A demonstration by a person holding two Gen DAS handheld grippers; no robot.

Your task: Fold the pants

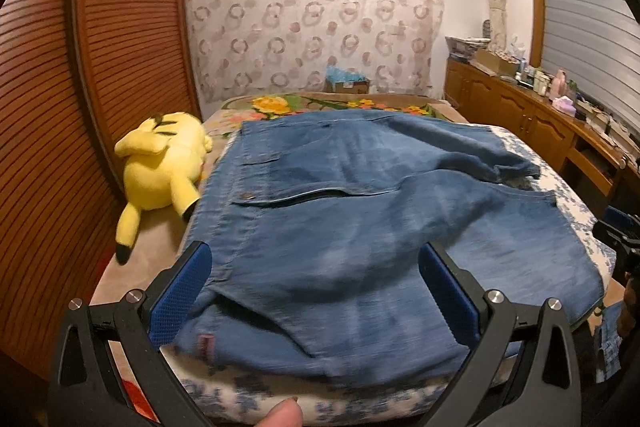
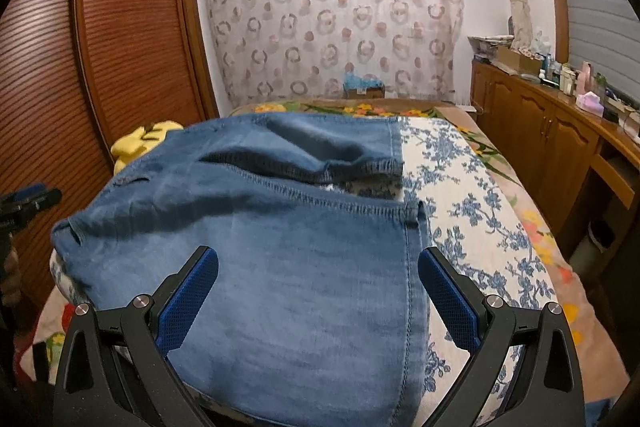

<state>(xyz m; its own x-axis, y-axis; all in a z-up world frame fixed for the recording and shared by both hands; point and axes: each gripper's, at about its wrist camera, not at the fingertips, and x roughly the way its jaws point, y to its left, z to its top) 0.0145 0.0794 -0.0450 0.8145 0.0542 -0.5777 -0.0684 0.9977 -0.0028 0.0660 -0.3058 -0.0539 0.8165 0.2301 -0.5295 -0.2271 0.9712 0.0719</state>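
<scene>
On the bed: blue denim pants [image 1: 360, 211] lie spread over a blue-and-white floral cloth [image 2: 472, 227] that covers the bed, with the waistband toward the yellow plush toy [image 1: 164, 171] and the leg hems away from it.
Pants, layout: both legs lie side by side, roughly flat, with a dark gap between them near the hems; the leg farther from the grippers is rumpled.
Left gripper [image 1: 316, 291]: jaws spread wide over the waistband end, just beside the plush toy; nothing is pinched between the blue pads.
Right gripper [image 2: 318, 291]: jaws also spread wide, hanging over the near leg close to its stitched hem; it grips nothing.
Person: only a fingertip [image 1: 284, 413] shows at the bottom edge of the left wrist view.
Done so far: as I judge it, only the laying out; no fold shows in either view.
Left to do: probably bringing one leg over the other, then folding hems toward the waistband, with some smoothing of the rumpled leg.
Writing and labels: a small pinkish tag [image 1: 206, 347] sits at the waistband edge nearest the camera, too blurred to read; no brand or other lettering is legible anywhere.
</scene>
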